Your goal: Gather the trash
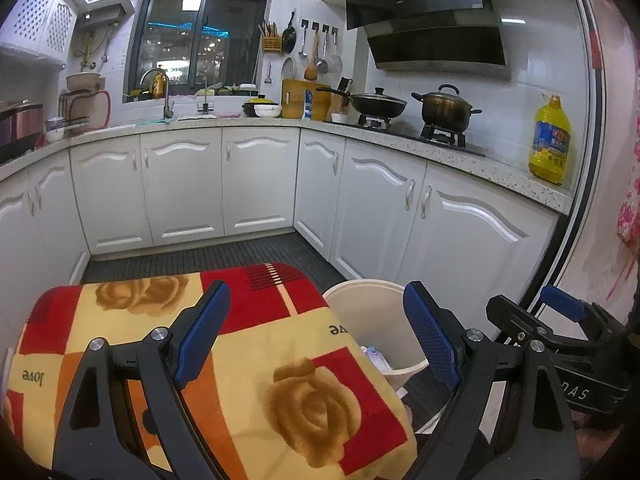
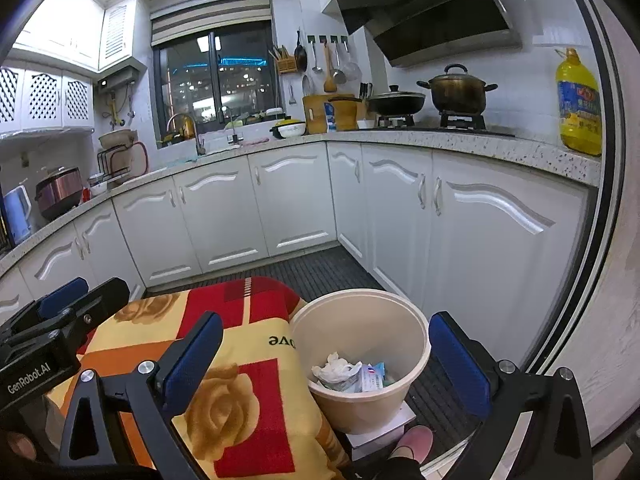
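Both wrist views, kitchen floor level. Your left gripper (image 1: 316, 332) stands with jaws wide apart and nothing between them; below it lies the rose-patterned cloth (image 1: 248, 360) that covers a low surface. Your right gripper (image 2: 326, 360) also has its jaws spread wide and empty, and through their gap you look straight down into the bin (image 2: 360, 412).

The bin is a cream round tub, standing on the dark floor mat (image 2: 320, 272) just beside the cloth's edge, on what looks like a white slab (image 2: 384, 432). Inside it rest a crumpled tissue (image 2: 334, 372) and a printed packet (image 2: 372, 380); a bluish scrap beside them is too small to identify. From the left view only the bin's rim and a corner of the packet show.

Judged from this, the collecting is well along, perhaps finished: the trash sits in the bin, and the visible part of the cloth bears no loose litter. The cloth's near edge and the floor behind your grippers are hidden, so you cannot rule out a remaining piece. A pink slipper (image 2: 416, 442) shows at the bin's base.
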`<move>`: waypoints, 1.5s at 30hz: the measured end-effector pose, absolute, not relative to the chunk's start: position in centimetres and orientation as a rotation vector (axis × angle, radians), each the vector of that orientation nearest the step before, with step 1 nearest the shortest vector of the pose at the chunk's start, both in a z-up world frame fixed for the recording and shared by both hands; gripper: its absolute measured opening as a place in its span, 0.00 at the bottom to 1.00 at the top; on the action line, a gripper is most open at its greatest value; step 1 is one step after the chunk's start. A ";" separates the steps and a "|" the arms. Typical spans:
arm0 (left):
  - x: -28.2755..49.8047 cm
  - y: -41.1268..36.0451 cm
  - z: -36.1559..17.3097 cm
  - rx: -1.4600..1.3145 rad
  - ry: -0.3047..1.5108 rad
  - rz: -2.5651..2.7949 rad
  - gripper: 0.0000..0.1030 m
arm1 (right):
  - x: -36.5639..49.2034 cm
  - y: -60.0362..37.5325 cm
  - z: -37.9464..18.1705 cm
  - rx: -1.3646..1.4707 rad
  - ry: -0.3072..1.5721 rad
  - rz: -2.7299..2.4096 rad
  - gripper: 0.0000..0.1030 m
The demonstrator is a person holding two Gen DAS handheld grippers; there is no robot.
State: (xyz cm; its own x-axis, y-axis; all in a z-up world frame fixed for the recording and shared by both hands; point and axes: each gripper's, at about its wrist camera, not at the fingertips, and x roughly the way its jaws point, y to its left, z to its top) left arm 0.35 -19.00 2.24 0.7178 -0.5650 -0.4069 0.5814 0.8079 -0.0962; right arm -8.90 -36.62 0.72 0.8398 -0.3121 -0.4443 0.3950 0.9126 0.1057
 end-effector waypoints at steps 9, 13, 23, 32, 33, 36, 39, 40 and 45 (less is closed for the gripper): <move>-0.1 -19.0 2.6 0.038 0.428 -0.624 0.85 | -9.6 -36.1 1.0 0.180 0.419 -0.377 0.99; -0.1 -19.1 2.6 0.040 0.433 -0.611 0.85 | -9.7 -36.1 1.0 0.186 0.421 -0.375 0.99; -0.7 -20.1 2.7 0.097 0.423 -0.588 0.85 | -9.7 -36.4 0.5 0.198 0.433 -0.372 0.99; -0.9 -20.9 2.4 0.108 0.441 -0.607 0.85 | -10.0 -36.6 0.4 0.199 0.439 -0.378 0.99; -0.9 -21.0 2.4 0.109 0.440 -0.605 0.85 | -9.9 -36.7 0.4 0.199 0.440 -0.379 0.99; -0.9 -21.0 2.3 0.110 0.440 -0.605 0.85 | -9.8 -36.9 0.3 0.204 0.444 -0.381 0.99; -0.9 -21.1 2.2 0.113 0.440 -0.605 0.85 | -9.8 -37.1 0.2 0.206 0.447 -0.384 0.99; -0.8 -21.1 2.2 0.115 0.443 -0.605 0.85 | -9.9 -37.1 0.2 0.206 0.448 -0.385 0.99; -0.8 -21.6 1.9 0.130 0.453 -0.607 0.85 | -9.9 -37.4 -0.1 0.209 0.455 -0.392 0.99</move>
State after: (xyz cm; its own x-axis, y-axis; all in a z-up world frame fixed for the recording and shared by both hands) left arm -0.81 -21.64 1.90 0.7269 -0.5210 -0.4474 0.5769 0.8167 -0.0138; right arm -9.95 -37.37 -0.05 0.8255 -0.3202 -0.4649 0.4122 0.9046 0.1089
